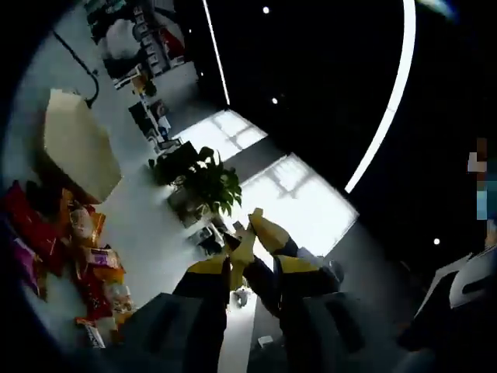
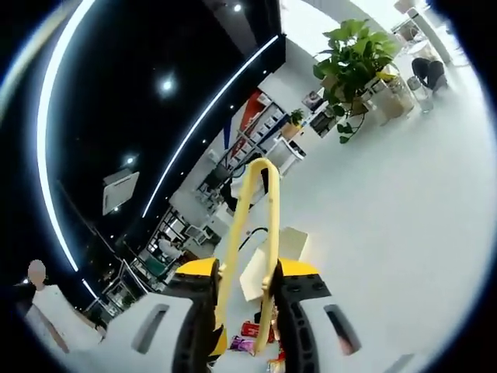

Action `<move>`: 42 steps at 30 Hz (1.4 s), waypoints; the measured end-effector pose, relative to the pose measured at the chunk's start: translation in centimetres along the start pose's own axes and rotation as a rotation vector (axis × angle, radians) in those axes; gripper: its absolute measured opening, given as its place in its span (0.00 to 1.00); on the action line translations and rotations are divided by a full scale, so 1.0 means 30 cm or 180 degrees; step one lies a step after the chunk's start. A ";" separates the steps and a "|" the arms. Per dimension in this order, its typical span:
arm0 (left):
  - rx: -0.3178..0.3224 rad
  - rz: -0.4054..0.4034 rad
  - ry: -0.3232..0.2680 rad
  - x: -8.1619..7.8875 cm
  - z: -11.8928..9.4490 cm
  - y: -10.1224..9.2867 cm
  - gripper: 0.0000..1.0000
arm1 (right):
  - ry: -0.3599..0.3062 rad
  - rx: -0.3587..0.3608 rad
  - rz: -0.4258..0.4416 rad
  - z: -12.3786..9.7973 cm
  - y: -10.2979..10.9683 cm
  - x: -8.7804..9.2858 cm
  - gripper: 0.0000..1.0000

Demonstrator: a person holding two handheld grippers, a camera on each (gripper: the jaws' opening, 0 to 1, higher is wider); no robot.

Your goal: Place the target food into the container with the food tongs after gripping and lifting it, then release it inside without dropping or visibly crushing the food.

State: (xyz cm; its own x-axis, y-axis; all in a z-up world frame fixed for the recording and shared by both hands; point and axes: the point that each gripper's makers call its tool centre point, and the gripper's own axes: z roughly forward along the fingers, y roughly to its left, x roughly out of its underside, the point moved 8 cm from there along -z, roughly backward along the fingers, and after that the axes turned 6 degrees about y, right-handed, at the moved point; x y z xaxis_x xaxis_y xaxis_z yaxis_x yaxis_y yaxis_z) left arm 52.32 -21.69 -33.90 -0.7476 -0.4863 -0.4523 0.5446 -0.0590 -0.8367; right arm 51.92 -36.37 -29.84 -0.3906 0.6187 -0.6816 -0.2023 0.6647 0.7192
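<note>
left gripper view: snack packets (image 1: 85, 264), too jumbled to count, lie at the left edge beside one cardboard box (image 1: 78, 144); open pale floor beyond. left gripper (image 1: 250, 233) tilted upward, tips near together, holding nothing. right gripper (image 2: 245, 303) raised, clamped on one yellow food tongs (image 2: 256, 225); packets (image 2: 252, 334) below.

Over in the left gripper view, a pile of snack packets (image 1: 74, 256) sits on the white table (image 1: 144, 225), with a cardboard box (image 1: 78, 144) right behind it. Farther along the table there's a potted plant (image 1: 206, 183), past the box. In the right gripper view, a cardboard box (image 2: 272, 260) lies beyond the food tongs (image 2: 252, 241), snack packets (image 2: 252, 338) nearer, and a potted plant (image 2: 353, 62) stands far off.
</note>
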 end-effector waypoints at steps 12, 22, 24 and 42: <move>0.0512 -0.0899 -0.0266 0.013 0.027 0.001 0.12 | -0.0146 -0.0397 -0.0042 0.000 0.049 -0.018 0.25; 0.0955 -0.1450 -0.0380 0.008 0.042 -0.018 0.06 | -0.0181 -0.0639 0.0006 -0.002 0.068 -0.022 0.26; 0.0899 -0.1460 -0.0395 0.009 0.039 -0.013 0.05 | -0.0161 -0.0633 -0.0038 -0.004 0.066 -0.022 0.26; 0.1011 -0.1156 -0.0541 0.005 0.021 -0.030 0.02 | -0.0146 -0.0612 0.0037 0.020 0.070 0.012 0.61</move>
State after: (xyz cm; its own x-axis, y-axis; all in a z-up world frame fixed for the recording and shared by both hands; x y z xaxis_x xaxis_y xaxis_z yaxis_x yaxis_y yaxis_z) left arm 51.96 -22.27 -33.03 -0.8521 -0.5186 -0.0709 0.3694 -0.4998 -0.7834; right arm 51.90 -34.51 -28.67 -0.3534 0.6472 -0.6754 -0.3674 0.5680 0.7365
